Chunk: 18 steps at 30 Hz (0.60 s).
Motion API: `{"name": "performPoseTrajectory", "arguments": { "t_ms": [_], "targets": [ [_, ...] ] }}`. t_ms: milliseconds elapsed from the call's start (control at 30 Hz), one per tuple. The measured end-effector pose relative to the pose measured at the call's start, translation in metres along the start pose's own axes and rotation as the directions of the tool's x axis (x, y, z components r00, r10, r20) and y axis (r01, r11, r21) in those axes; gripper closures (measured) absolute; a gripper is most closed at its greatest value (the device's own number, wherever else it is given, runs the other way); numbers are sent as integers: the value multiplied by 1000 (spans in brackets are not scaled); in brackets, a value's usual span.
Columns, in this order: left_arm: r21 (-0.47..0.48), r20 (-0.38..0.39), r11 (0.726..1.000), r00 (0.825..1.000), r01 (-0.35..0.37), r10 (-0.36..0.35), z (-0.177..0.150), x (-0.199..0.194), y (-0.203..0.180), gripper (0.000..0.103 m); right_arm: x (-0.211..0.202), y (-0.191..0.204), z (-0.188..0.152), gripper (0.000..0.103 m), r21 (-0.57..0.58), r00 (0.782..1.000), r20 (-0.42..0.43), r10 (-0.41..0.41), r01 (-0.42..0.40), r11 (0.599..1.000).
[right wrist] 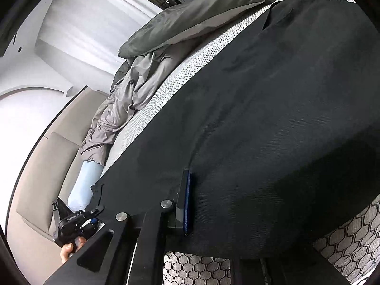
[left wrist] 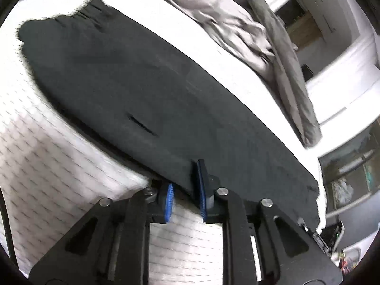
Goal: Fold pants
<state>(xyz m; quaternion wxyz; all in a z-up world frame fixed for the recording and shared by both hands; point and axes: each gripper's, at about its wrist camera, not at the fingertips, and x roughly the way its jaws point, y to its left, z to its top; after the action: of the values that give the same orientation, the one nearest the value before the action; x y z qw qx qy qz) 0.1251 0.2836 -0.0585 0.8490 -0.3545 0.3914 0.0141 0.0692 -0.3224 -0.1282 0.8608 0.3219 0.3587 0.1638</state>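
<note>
Because the left gripper (left wrist: 184, 190) pinches only a thin bit of the pants (left wrist: 142, 90) edge, and the right gripper (right wrist: 190, 201) is pressed tight on its edge, a tug could slip the cloth out. The pants lie flat on the bed (left wrist: 47, 166), long way along it, waistband far from the left gripper.

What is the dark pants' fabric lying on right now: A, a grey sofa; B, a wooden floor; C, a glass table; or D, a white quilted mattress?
D: the pants are spread flat over the white quilted mattress, with a crumpled grey blanket beyond them.
</note>
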Motion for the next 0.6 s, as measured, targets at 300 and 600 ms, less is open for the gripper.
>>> {"name": "performPoseTrajectory", "arguments": {
  "t_ms": [300,600],
  "targets": [
    [-91,46,996,999,-22,26,30,-18,47,88,-3,-1,-1,95,-1,1000,-7,11,-11,1000],
    [-277,110,959,990,-59,93,65,-40,117,92,-4,-2,0,95,1,1000,-8,13,-13,1000]
  ]
}}
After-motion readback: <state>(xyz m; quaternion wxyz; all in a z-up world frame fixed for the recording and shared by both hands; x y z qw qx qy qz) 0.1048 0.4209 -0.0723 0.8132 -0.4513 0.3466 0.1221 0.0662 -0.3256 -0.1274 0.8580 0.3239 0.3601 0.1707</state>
